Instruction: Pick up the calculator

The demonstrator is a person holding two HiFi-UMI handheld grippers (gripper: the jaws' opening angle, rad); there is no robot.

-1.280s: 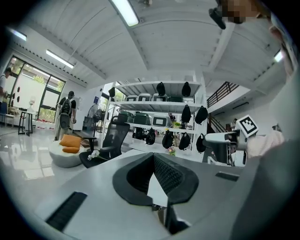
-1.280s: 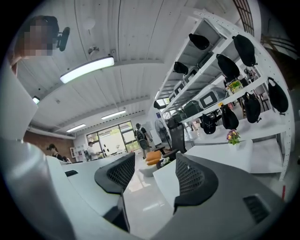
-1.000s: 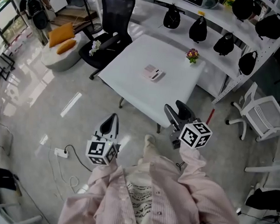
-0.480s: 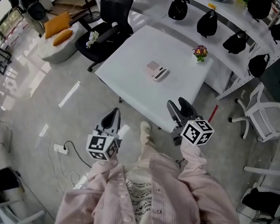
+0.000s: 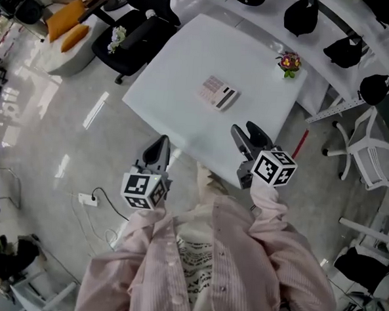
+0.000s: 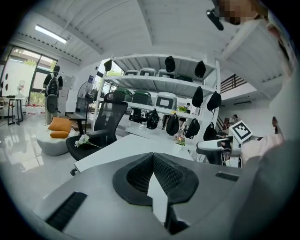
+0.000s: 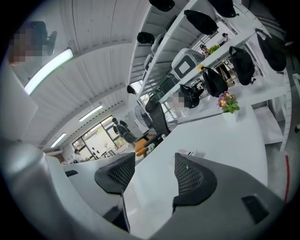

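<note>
The right grey two-jaw gripper (image 5: 246,131), jaws spread and empty, hovers at the near edge of the white square table (image 5: 179,85), the left gripper (image 5: 159,148) pinched shut on nothing; a shallow bite might skid the flat pink-and-white calculator (image 5: 218,92), lying mid-table, away.

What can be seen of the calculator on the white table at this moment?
The calculator is a small, flat, pale pinkish slab with a grid of keys and a dark strip along one end, likely the display. It lies face up, askew to the edges, near the middle of the white table. Nothing touches it: the right gripper, fingers apart, hovers by the table's near edge, short of it.
</note>
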